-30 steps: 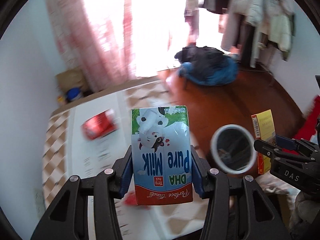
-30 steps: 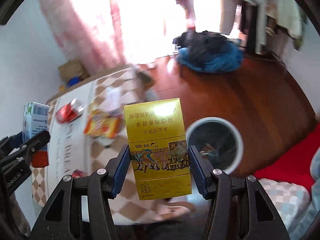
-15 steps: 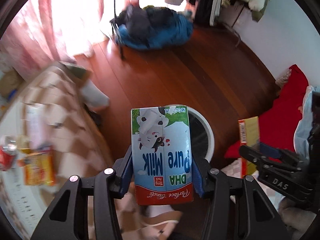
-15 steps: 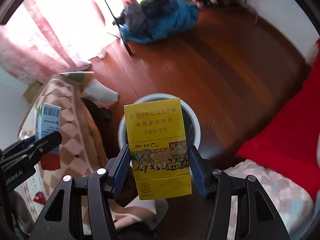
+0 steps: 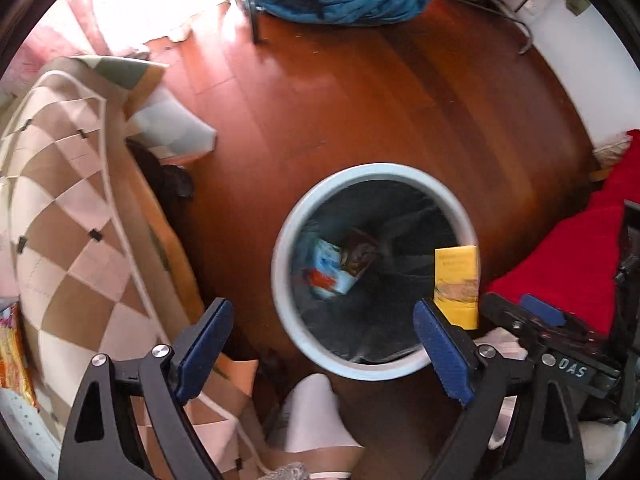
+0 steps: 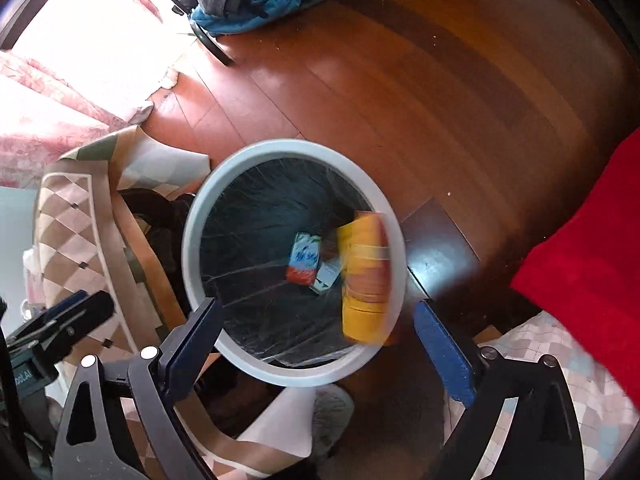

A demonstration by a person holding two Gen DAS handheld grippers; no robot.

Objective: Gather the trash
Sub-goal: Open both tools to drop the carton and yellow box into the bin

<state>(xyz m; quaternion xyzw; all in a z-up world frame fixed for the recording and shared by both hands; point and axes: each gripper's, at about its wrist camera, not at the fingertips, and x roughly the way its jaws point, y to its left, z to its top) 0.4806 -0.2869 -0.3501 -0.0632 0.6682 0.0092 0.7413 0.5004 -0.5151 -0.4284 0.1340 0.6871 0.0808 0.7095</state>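
**Ana:** Reddish wooden floor (image 5: 360,92) fills most of both views, with a round bin (image 5: 280,280) standing on it beside a checked cloth (image 5: 68,216) on the left. Why are both tools poised right over the opening?

**Ben:** My reading is that anything let go there drops straight in. The left gripper (image 5: 320,336) has its blue pads spread wide and nothing between them. The milk carton (image 5: 332,272) lies at the bottom of the bin, on the dark liner.

**Ana:** And the other one?

**Ben:** The right gripper (image 6: 316,332) is just as wide apart and grips nothing. The yellow box (image 6: 366,276) is smeared with blur over the bin's right rim, free of both pads, so I judge it is falling.

**Ana:** What does each camera add?

**Ben:** From the left wrist the yellow box looks sharp and upright just beyond the other tool's tip, so you could mistake it for held. The right wrist shows the clear gap on either side. It also shows the carton's blue and red face more plainly, and a second small pack touching it. Only the left wrist catches bright wrappers (image 5: 14,356) at the far left edge, likely trash yet to collect.
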